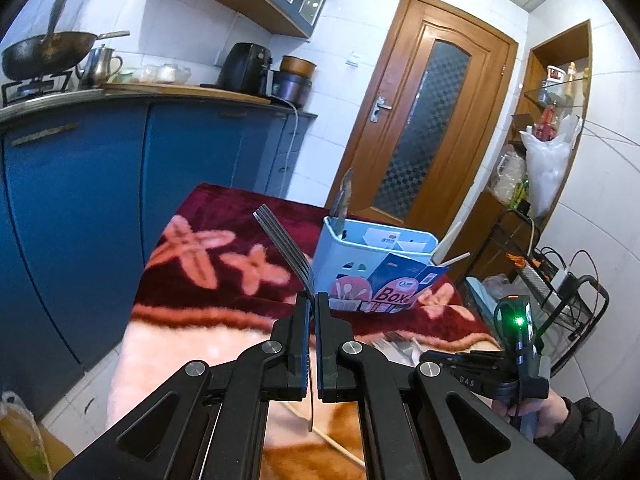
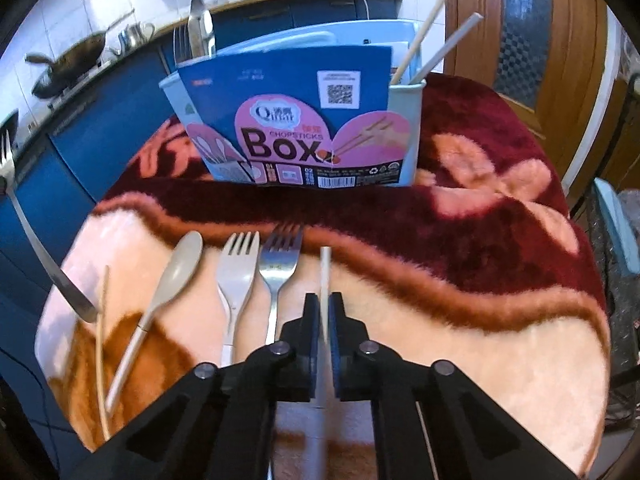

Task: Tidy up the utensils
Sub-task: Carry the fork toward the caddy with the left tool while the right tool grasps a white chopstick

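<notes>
Cool, even indoor light fills both fisheye views, rimmed by dark vignette corners.
Straight lines bow hard toward the edges; the door (image 1: pixel 436 108) and cabinets (image 1: pixel 80 200) curve. A green indicator lamp (image 1: pixel 519 321) glares. The blanket (image 2: pixel 460 300) looks soft, perhaps motion-blurred, as does the wok (image 2: pixel 72 64). Shadows are faint.

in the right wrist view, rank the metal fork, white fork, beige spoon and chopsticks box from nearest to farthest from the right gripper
1. metal fork, on the blanket just left of the right gripper.
2. white fork, next one left.
3. beige spoon, further left.
4. chopsticks box, standing upright farther back.
</notes>
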`<control>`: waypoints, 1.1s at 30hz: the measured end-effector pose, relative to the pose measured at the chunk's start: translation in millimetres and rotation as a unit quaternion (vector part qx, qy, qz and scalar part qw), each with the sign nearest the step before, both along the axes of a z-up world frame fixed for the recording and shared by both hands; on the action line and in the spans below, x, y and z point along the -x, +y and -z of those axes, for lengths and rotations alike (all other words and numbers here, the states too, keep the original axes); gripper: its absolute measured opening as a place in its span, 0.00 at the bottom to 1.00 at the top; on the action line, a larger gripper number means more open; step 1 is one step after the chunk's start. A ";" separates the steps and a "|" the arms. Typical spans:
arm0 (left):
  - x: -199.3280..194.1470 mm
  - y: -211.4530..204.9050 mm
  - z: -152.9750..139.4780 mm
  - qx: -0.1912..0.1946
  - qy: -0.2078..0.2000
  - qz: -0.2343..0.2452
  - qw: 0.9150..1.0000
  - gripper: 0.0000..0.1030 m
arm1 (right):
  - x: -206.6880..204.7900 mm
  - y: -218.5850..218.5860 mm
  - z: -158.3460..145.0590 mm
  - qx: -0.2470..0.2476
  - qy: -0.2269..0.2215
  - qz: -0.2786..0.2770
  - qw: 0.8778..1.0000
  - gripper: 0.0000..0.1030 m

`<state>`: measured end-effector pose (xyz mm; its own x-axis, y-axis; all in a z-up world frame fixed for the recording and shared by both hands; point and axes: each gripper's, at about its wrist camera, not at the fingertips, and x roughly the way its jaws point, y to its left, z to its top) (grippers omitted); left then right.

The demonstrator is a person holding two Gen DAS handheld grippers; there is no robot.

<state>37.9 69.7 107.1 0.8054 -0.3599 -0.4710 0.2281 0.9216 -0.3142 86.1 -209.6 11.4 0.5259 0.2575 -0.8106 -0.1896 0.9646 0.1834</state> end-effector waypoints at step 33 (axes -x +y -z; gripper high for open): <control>-74.2 -61.0 -89.1 -0.017 -0.148 -0.018 0.989 0.01 | 53.4 -49.4 -90.6 -0.082 -0.270 0.064 0.957 0.06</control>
